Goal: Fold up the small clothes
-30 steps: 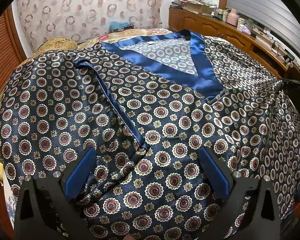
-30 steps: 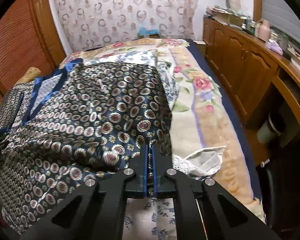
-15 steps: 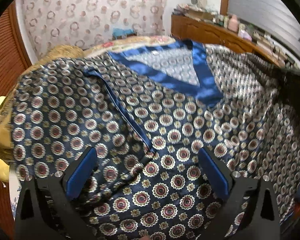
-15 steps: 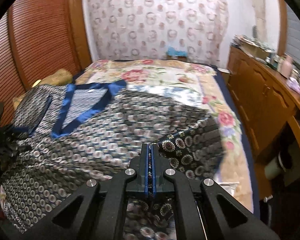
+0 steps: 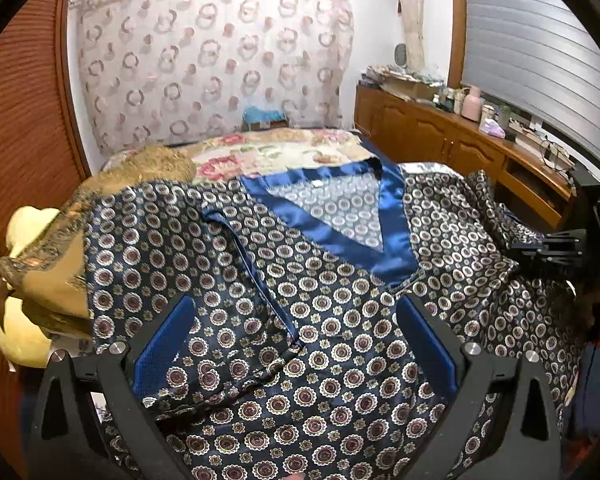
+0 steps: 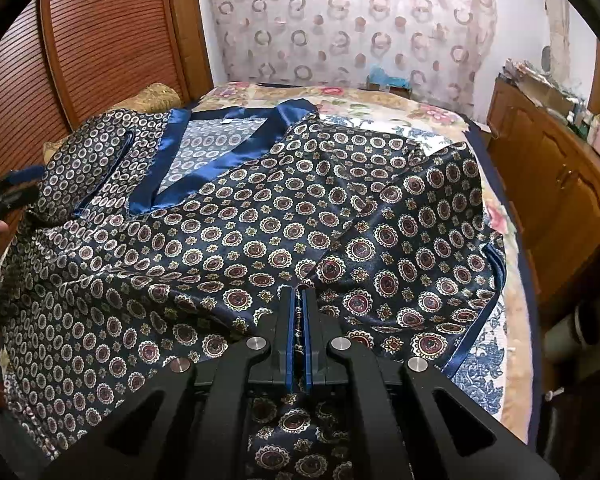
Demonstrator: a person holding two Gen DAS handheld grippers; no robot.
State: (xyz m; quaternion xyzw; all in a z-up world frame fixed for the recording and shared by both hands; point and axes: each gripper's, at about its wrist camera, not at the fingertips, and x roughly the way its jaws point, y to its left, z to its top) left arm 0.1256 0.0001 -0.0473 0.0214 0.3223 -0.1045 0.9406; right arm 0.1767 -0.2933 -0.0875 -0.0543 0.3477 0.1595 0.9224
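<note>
A navy satin top (image 5: 260,264) with a round medallion print and a shiny blue V-neck band (image 5: 332,236) lies spread across the bed. My left gripper (image 5: 296,344) hovers over its lower part, open, with its blue pads wide apart and the cloth lying loose beneath them. In the right wrist view the same top (image 6: 260,216) fills the bed. My right gripper (image 6: 299,294) is shut on a pinch of its cloth beside the blue-trimmed sleeve (image 6: 420,248), which drapes to the right of the fingers.
A floral bedspread (image 6: 496,216) shows beyond the top's right side. Wooden cabinets (image 5: 440,140) with cluttered tops line the right wall. Slatted wooden doors (image 6: 112,40) stand on the left. A gold pillow (image 5: 140,168) and a yellow cushion (image 5: 24,344) lie at the bed's left.
My right gripper has carried its pinch of cloth leftwards, drawing the sleeve side in over the bed. My left gripper has risen and tipped up, still open, so more of the room shows.
</note>
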